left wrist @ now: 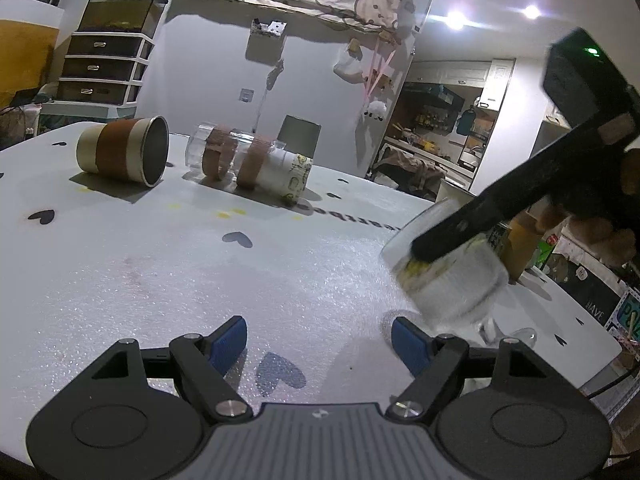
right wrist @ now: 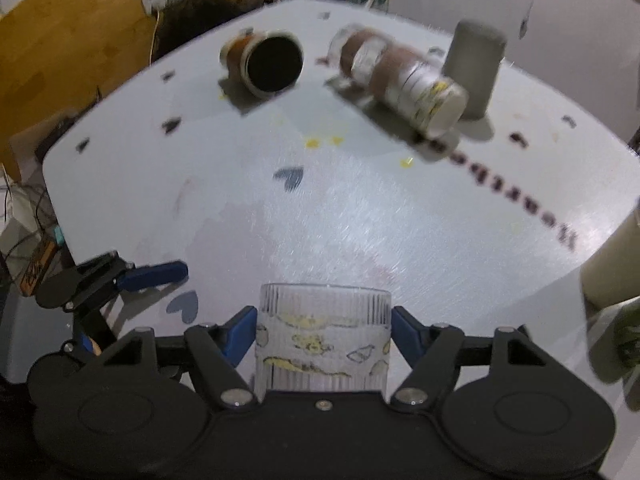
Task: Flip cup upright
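Note:
My right gripper [right wrist: 323, 330] is shut on a clear ribbed glass cup [right wrist: 323, 338] with yellow duck prints. It holds the cup above the white table [right wrist: 360, 216]. In the left wrist view the same cup [left wrist: 448, 272] hangs tilted at the right, with the right gripper's black finger [left wrist: 472, 228] across it. My left gripper [left wrist: 318, 346] is open and empty, low over the table [left wrist: 200, 280]; it also shows in the right wrist view [right wrist: 132, 276]. A brown-banded cup [left wrist: 124, 150] [right wrist: 264, 62] lies on its side at the back.
A row of nested clear cups [left wrist: 248, 164] [right wrist: 400, 80] lies on its side beside the brown-banded cup. A grey cylinder [right wrist: 476, 64] stands behind it. A cream container [right wrist: 612, 268] stands at the table's right edge. A drawer unit [left wrist: 104, 64] stands beyond the table.

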Available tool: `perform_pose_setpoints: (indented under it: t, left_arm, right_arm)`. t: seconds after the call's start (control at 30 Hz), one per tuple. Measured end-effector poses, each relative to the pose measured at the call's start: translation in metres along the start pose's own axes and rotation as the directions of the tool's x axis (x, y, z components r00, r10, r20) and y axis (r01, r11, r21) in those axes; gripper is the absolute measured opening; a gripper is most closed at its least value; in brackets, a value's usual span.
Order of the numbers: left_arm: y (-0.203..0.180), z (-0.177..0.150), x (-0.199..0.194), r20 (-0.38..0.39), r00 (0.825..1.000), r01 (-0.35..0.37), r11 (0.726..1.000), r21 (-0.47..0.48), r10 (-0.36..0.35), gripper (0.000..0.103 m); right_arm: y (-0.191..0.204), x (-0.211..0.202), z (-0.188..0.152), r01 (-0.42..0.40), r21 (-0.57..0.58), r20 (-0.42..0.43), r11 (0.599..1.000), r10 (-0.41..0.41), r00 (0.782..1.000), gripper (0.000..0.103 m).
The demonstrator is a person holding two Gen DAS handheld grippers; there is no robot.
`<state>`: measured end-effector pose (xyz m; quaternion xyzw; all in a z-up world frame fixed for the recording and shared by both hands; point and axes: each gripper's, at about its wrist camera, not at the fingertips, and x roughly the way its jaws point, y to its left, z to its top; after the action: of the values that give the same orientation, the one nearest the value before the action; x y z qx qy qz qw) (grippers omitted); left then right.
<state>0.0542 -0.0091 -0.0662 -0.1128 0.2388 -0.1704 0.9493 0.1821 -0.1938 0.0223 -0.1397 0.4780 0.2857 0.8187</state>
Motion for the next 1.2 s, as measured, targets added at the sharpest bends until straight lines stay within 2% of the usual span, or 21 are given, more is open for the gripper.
perform_pose_setpoints:
  t: [0.13,0.27,0.47,0.7,0.97,1.2]
  left_arm:
    - [-0.002,0.0,-0.002,0.006,1.0,0.003,1.0,0.002,-0.003,0.08]
    - [-0.005,0.0,-0.001,0.007,1.0,0.005,1.0,0.008,-0.005,0.08]
    - [-0.006,0.0,-0.001,0.004,1.0,0.002,1.0,0.011,-0.002,0.08]
    - [-0.006,0.0,-0.001,0.002,1.0,0.002,1.0,0.011,-0.002,0.08]
    - [-0.003,-0.001,-0.002,0.003,1.0,-0.002,1.0,0.004,0.002,0.08]
    - [-0.002,-0.002,-0.003,0.003,1.0,-0.003,1.0,0.003,0.003,0.08]
  right_arm:
    - [-0.014,-0.027,-0.005,0.03,0.043,0.107,0.999,-0.034,0.994,0.072]
    - [-0.03,-0.046,-0.011,0.069,0.109,0.223,0.992,-0.092,0.971,0.072]
    - [-0.051,-0.039,-0.012,0.131,0.176,0.303,0.976,-0.18,0.936,0.072]
    - [-0.085,-0.024,0.016,0.186,0.289,0.319,0.939,-0.277,0.906,0.072]
    - [-0.113,-0.011,0.041,0.286,0.4,0.317,0.871,-0.425,0.848,0.072]
    - [-0.131,0.003,0.04,0.313,0.475,0.29,0.822,-0.482,0.827,0.072]
